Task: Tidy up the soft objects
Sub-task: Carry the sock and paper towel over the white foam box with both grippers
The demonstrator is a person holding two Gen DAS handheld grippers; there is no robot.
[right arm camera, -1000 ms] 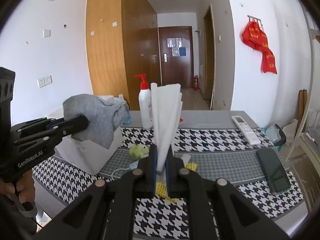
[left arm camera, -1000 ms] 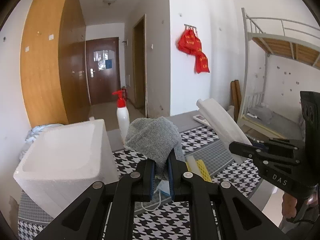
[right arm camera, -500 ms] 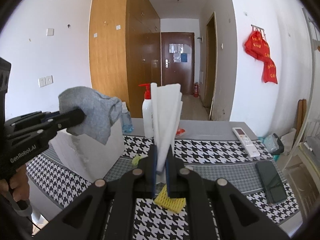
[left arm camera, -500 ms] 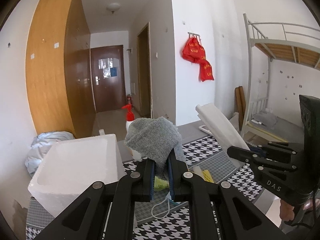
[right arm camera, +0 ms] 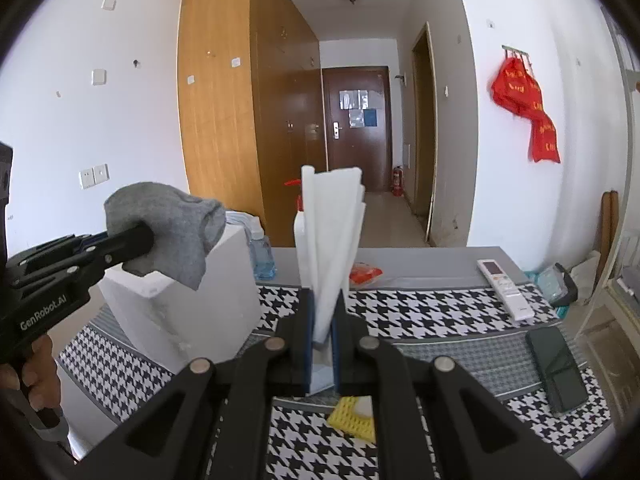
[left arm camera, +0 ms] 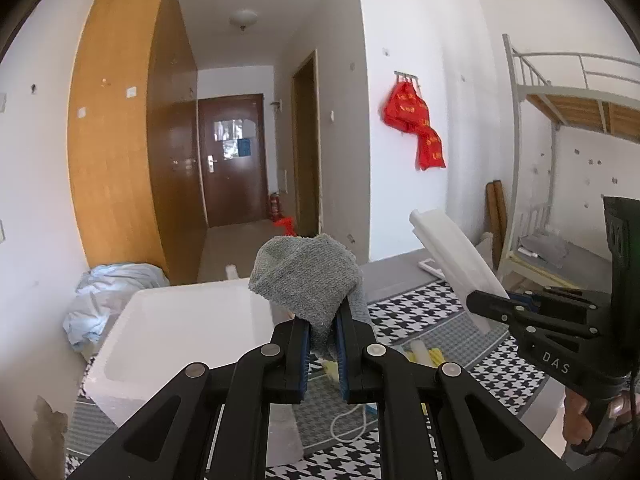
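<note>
Left wrist view shows the left gripper (left arm camera: 322, 354) with its fingers nearly closed on a grey cloth (left arm camera: 308, 276), which bunches above the tips and hangs in the air beside the open white foam box (left arm camera: 176, 332). The cloth appears to be held high so that it clears the box wall and can go in from above; that is a judgement, as no drop has begun. The right gripper (right arm camera: 322, 344) has its fingers closed tight on a white foam sheet (right arm camera: 330, 236), folded and standing upright out of the tips, probably so its long body stays off the table (right arm camera: 432, 320). A yellow sponge (right arm camera: 352, 420) lies on the houndstooth cloth below it, not yet picked up. Both grippers point slightly downward, side by side above the table, the left one next to the box. The person's hand (right arm camera: 34, 368) wraps the left grip at the frame's edge.
</note>
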